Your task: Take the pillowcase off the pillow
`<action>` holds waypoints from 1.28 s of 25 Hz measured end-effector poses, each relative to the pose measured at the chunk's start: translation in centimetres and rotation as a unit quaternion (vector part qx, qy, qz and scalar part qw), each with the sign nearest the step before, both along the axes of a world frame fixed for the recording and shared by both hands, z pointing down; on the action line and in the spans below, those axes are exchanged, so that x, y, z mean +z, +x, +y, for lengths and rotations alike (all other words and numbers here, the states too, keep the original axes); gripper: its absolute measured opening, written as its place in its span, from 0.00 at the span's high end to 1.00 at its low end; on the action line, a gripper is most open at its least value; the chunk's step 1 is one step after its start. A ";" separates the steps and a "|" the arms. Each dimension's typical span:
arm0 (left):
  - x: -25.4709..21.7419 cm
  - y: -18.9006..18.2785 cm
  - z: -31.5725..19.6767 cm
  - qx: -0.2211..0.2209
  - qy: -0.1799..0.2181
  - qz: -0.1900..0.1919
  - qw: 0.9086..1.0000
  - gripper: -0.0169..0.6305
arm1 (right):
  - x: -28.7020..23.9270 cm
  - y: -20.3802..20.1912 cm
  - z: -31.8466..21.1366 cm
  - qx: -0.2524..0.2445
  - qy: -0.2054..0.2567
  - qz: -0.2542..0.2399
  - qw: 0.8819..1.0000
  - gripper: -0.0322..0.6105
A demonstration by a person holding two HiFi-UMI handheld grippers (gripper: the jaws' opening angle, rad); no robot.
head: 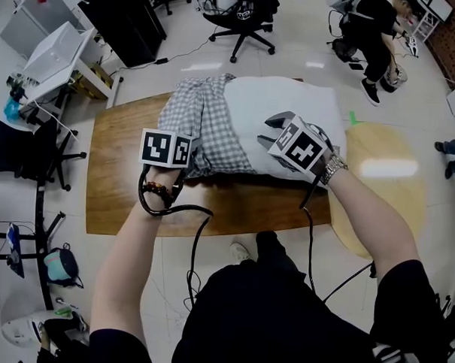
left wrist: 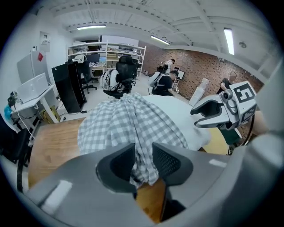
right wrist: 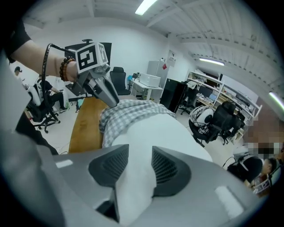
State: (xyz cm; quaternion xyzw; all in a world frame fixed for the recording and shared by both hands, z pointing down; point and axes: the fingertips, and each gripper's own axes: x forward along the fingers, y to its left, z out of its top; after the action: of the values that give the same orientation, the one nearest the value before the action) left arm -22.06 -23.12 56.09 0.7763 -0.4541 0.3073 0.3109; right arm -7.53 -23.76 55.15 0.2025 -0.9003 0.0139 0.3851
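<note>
Seen from the head view, a white pillow point(head: 291, 104) lies on a wooden tabletop point(head: 122, 187). The grey-checked pillowcase point(head: 203, 127) covers only the pillow's left part, bunched into folds, and the right part is bare. This view shows the whole layout but not the left grip, because that marker cube point(head: 166, 148) sits over the jaws.

The left gripper view shows it. The left claw point(left wrist: 143, 153) is nearly closed, with a gathered fold of the checked cloth filling the narrow gap and both pads pressing on it. A loose end of cloth hangs out below the jaws, over the wood. The same view catches the other claw from the side, at the pillow's far edge.

The right gripper view shows what neither of the others does. The right claw point(right wrist: 140, 162) is clamped on a ridge of the bare white pillow (no checked cloth lies between its pads). The pillowcase begins further along the pillow, where the left claw comes down onto the folds.

An office chair point(head: 242, 20) stands on the floor beyond the tabletop.
</note>
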 end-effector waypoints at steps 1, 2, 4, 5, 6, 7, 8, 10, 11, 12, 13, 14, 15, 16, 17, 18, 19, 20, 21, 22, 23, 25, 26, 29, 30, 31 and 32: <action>0.3 0.1 0.6 0.000 0.000 0.003 1.000 0.78 | 0.1 -0.2 0.6 -0.004 0.004 0.003 1.000 0.70; 0.6 0.1 1.2 -0.001 0.000 0.006 1.000 0.77 | 0.2 -0.5 1.2 -0.008 0.008 0.006 1.000 0.69; 1.2 0.1 2.4 -0.005 0.000 0.014 1.000 0.77 | 0.5 -0.8 2.5 -0.015 0.017 0.012 1.000 0.68; 1.5 0.2 2.9 -0.008 -0.001 0.019 1.000 0.76 | 0.7 -1.0 3.1 -0.018 0.021 0.017 0.999 0.67; 1.8 0.2 3.5 -0.012 -0.002 0.024 1.000 0.76 | 0.9 -1.1 3.7 -0.022 0.028 0.023 0.999 0.66; 2.1 0.3 4.1 -0.015 -0.002 0.030 0.999 0.76 | 1.2 -1.2 4.3 -0.026 0.034 0.029 0.999 0.66; 2.4 0.4 4.6 -0.018 -0.002 0.034 0.999 0.76 | 1.6 -1.2 4.8 -0.029 0.039 0.035 0.998 0.65; 3.0 0.7 5.4 -0.023 0.001 0.043 0.999 0.74 | 2.4 -1.3 5.9 -0.034 0.049 0.047 0.997 0.64; 3.3 0.9 5.8 -0.026 0.002 0.046 0.999 0.74 | 2.8 -1.4 6.3 -0.037 0.055 0.054 0.996 0.63; 3.6 1.0 6.1 -0.030 0.004 0.049 0.998 0.73 | 3.3 -1.5 6.7 -0.040 0.062 0.062 0.995 0.62; 3.9 1.1 6.3 -0.033 0.006 0.052 0.998 0.73 | 3.7 -1.6 7.0 -0.043 0.071 0.071 0.994 0.61; 4.2 1.2 6.4 -0.038 0.010 0.055 0.998 0.72 | 4.2 -1.6 7.2 -0.047 0.082 0.083 0.992 0.60; 4.5 1.3 6.5 -0.043 0.014 0.056 0.997 0.72 | 4.8 -1.6 7.4 -0.052 0.096 0.096 0.989 0.59; 4.8 1.3 6.6 -0.050 0.021 0.056 0.997 0.72 | 5.4 -1.6 7.5 -0.057 0.113 0.112 0.986 0.58; 5.0 1.3 6.5 -0.057 0.028 0.054 0.996 0.72 | 5.9 -1.5 7.5 -0.064 0.131 0.130 0.981 0.58; 5.3 1.3 6.5 -0.065 0.036 0.052 0.996 0.72 | 6.5 -1.4 7.5 -0.070 0.151 0.148 0.975 0.57; 5.5 1.2 6.4 -0.071 0.042 0.049 0.995 0.72 | 7.1 -1.3 7.5 -0.075 0.168 0.164 0.969 0.55; 5.8 1.1 6.4 -0.078 0.047 0.046 0.995 0.72 | 7.5 -1.3 7.4 -0.078 0.184 0.178 0.963 0.54; 6.2 0.9 6.3 -0.085 0.050 0.043 0.994 0.72 | 7.9 -1.3 7.4 -0.080 0.199 0.188 0.959 0.53; 6.6 0.7 6.2 -0.092 0.053 0.039 0.994 0.71 | 8.2 -1.3 7.3 -0.080 0.211 0.194 0.955 0.53; 7.1 0.5 6.2 -0.099 0.055 0.035 0.993 0.71 | 8.4 -1.2 7.2 -0.079 0.223 0.199 0.951 0.53; 7.9 0.0 6.0 -0.115 0.061 0.028 0.991 0.69 | 8.7 -1.3 7.0 -0.077 0.244 0.207 0.944 0.53; 8.3 -0.3 5.9 -0.122 0.065 0.024 0.990 0.69 | 8.9 -1.4 6.8 -0.076 0.253 0.211 0.941 0.53; 9.2 -0.7 5.4 -0.135 0.073 0.015 0.988 0.67 | 9.3 -1.5 6.2 -0.075 0.274 0.226 0.932 0.53; 9.6 -0.7 5.3 -0.138 0.073 0.014 0.988 0.67 | 9.5 -1.5 6.0 -0.075 0.280 0.231 0.929 0.53; 9.9 -0.7 5.2 -0.140 0.073 0.012 0.987 0.67 | 9.7 -1.5 5.8 -0.076 0.286 0.236 0.926 0.53; 10.2 -0.7 5.0 -0.142 0.073 0.011 0.987 0.67 | 9.9 -1.5 5.5 -0.076 0.293 0.242 0.922 0.53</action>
State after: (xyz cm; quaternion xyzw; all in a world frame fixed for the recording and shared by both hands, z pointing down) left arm -22.71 -18.10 66.28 0.7278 -0.5774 0.2179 0.2990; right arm -9.05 -18.25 65.06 0.2344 -0.7562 -0.3289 0.5148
